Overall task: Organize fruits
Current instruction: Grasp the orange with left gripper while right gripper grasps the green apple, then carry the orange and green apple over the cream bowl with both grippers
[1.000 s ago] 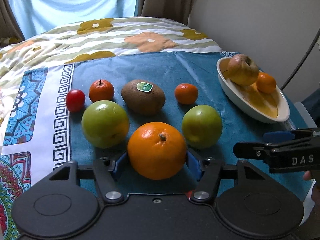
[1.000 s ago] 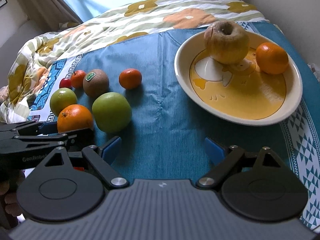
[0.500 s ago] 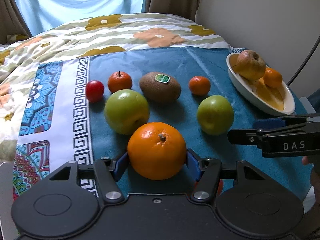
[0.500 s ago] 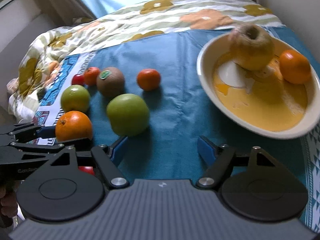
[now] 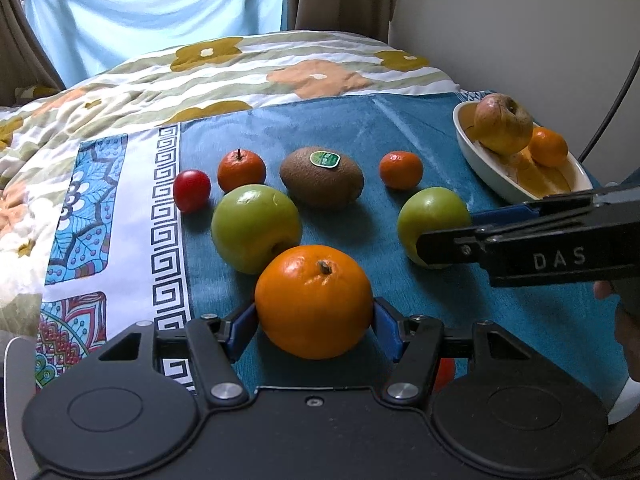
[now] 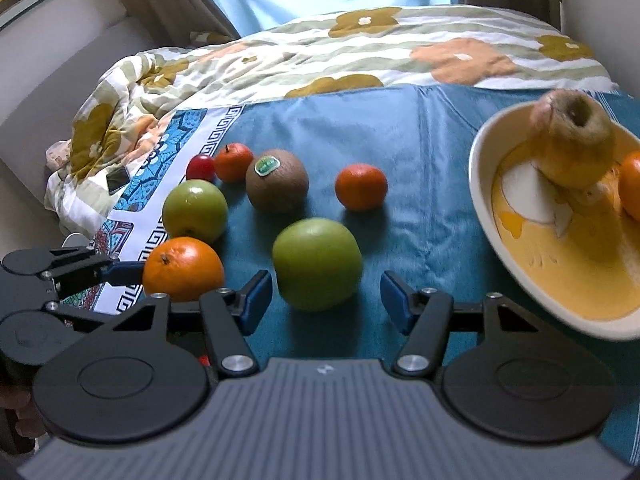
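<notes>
My left gripper [image 5: 314, 330] is shut on a large orange [image 5: 314, 302], held just above the blue cloth; the orange also shows in the right wrist view [image 6: 183, 269]. My right gripper [image 6: 326, 300] is open, its blue pads on either side of a green apple [image 6: 317, 263] without touching it. A second green apple [image 5: 256, 227], a kiwi [image 5: 322, 177], two small tangerines [image 5: 241, 170] [image 5: 401, 169] and a red cherry tomato [image 5: 191, 190] lie on the cloth. A cream bowl [image 6: 486, 200] at the right holds a brownish apple [image 6: 572, 146] and a tangerine [image 5: 548, 147].
The blue cloth [image 6: 400, 140] lies on a bed with a floral quilt [image 6: 360, 48] behind. A dark phone [image 6: 117, 180] lies on the patterned border at the left. A wall stands close on the right, with a cable [image 5: 616, 92] running down it.
My left gripper has drawn back and up with the orange. My right gripper has swung left from the bowl and now straddles the nearer green apple.
</notes>
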`<action>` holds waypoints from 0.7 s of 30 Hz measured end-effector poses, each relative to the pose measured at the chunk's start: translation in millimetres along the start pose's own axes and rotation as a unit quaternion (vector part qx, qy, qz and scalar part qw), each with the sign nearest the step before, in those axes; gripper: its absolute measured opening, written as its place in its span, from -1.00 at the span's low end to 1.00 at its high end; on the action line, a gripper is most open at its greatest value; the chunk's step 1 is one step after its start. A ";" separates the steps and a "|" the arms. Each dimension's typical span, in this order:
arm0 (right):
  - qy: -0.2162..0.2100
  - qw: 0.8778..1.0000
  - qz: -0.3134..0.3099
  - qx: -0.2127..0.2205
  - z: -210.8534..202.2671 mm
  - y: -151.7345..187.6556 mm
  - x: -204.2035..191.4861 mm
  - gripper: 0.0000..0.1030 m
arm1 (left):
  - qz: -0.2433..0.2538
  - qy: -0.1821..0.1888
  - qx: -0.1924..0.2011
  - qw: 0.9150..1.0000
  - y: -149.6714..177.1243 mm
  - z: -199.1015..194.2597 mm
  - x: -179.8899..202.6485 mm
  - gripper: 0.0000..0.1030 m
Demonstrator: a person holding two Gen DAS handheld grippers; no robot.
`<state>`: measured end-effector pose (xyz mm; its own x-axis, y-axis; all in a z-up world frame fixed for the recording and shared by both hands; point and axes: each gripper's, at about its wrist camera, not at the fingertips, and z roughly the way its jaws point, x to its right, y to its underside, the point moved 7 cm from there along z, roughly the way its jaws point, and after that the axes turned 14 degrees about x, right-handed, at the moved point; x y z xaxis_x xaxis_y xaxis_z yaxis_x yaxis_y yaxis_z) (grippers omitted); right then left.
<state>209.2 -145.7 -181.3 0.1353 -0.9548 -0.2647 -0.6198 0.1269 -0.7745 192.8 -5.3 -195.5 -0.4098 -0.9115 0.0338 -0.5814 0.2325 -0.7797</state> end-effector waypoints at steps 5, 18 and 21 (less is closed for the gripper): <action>-0.005 1.000 0.003 -0.002 4.1 -2.1 0.1 0.29 | 0.005 -0.007 -0.001 1.000 -0.8 3.1 0.5 0.29; -0.007 1.000 -0.004 0.008 -3.8 -4.5 0.3 0.22 | 0.011 -0.019 0.019 1.000 -6.8 -8.9 5.5 0.26; -0.007 1.000 -0.008 0.016 -11.1 -7.2 0.4 0.22 | 0.014 -0.032 0.034 0.999 -14.5 -18.8 7.6 0.26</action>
<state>205.1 -149.9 -169.4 0.1567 -0.9529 -0.2598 -0.5915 0.1201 -0.7973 184.9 -9.2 -172.2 -0.3783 -0.9253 -0.0272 -0.5200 0.2367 -0.8207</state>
